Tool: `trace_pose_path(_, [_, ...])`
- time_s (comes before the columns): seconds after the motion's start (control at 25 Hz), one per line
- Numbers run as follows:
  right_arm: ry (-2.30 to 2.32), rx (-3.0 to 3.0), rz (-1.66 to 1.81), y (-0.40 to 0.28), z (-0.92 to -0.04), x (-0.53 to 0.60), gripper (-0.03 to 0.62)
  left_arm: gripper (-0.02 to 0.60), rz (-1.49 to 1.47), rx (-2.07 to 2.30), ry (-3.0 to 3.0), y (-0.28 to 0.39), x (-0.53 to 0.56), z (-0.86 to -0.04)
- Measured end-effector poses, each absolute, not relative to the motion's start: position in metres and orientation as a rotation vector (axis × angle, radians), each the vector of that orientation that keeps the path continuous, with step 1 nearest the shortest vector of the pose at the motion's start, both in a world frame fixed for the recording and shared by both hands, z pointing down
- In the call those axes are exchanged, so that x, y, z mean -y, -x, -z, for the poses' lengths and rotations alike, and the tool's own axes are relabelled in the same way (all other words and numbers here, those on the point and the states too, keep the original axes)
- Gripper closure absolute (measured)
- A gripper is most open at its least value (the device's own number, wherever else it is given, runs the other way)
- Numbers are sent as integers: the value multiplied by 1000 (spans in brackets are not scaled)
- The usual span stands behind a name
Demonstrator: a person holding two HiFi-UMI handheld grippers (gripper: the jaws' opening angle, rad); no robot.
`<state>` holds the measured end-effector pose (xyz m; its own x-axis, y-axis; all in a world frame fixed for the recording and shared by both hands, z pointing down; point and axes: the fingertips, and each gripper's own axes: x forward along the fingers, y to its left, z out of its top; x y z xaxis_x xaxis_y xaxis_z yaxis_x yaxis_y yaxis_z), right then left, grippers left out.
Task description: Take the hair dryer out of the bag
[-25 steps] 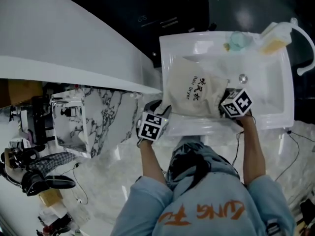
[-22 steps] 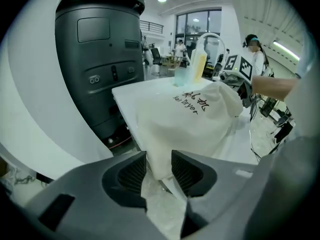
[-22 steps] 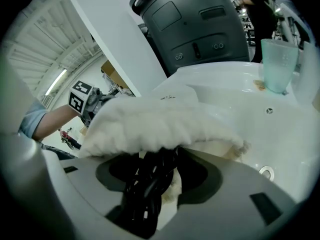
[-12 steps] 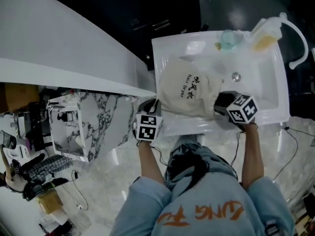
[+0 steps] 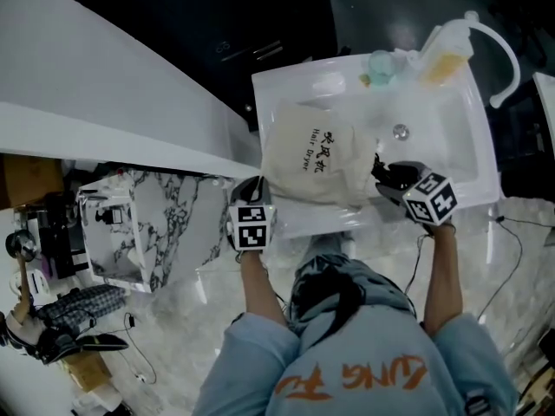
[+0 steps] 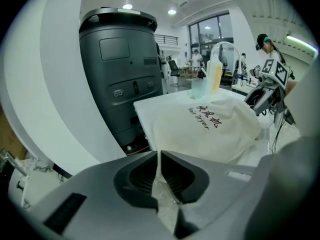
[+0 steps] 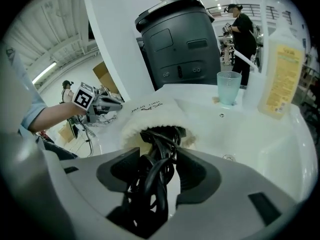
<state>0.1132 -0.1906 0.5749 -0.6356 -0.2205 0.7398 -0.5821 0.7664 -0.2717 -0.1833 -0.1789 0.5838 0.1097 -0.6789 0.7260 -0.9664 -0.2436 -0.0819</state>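
Note:
A cream cloth bag (image 5: 308,159) printed "Hair Dryer" lies in the white sink (image 5: 286,85). My left gripper (image 5: 258,187) is at the bag's near-left corner. In the left gripper view its jaws are closing, and the left gripper (image 6: 159,171) pinches a fold of the bag (image 6: 210,129). My right gripper (image 5: 384,178) is at the bag's right end, shut on the black hair dryer (image 5: 392,173). In the right gripper view the hair dryer's looped black cord (image 7: 160,139) comes out of the mouth of the bag (image 7: 150,111) and runs between the jaws of the right gripper (image 7: 156,176).
At the sink's far edge stand a pale green cup (image 5: 380,61), a yellow soap bottle (image 5: 447,50) and a curved white faucet (image 5: 507,68). The drain (image 5: 400,132) lies right of the bag. A dark bin (image 6: 120,69) stands behind the sink. A marble-patterned cabinet (image 5: 156,224) is at the left.
The left jaws have closed on the bag's corner. The right gripper has drawn back to the right, bringing the black dryer and cord further out of the bag's mouth.

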Motion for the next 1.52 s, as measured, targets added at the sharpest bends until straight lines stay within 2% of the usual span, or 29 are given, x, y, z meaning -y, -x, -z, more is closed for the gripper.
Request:
trace_pose_path(0.24, [-713,2209,-577,-139,-565,190,370,558,-920,1649,-1936,187,171,-581])
trace_pose_path(0.68, [-980,2131,-671,-198,-573,206,382,558,-888,1650,-1906,186,167,-580])
trace_pose_path(0.72, [-994,2118,-681,-202,-577,208,382,550,-890,1638,-1920,184,167,-577])
trace_pose_path(0.84, [-1039,2057,-706,-212,-587,214,384,470,-902,1575,-1987,175,170,-561])
trace_pose_path(0.96, [-1072,2011,-700,-216,-591,225,384,463,-871,1478,-2109,153,185,-530])
trace_pose_path(1.08, [-1085,1974,-709,-218,-600,232,385,463,-691,1476,-2267,122,210,-489])
trace_pose_path(1.16, [-1083,1956,-714,-217,-606,235,385,468,-552,1460,-2340,98,221,-472])
trace_pose_path(1.32, [-1109,1907,-732,-216,-619,243,387,490,-474,1427,-2457,52,235,-461])
trace_pose_path(1.52, [-1196,1872,-788,-222,-627,258,387,570,-253,1401,-2455,22,250,-450])
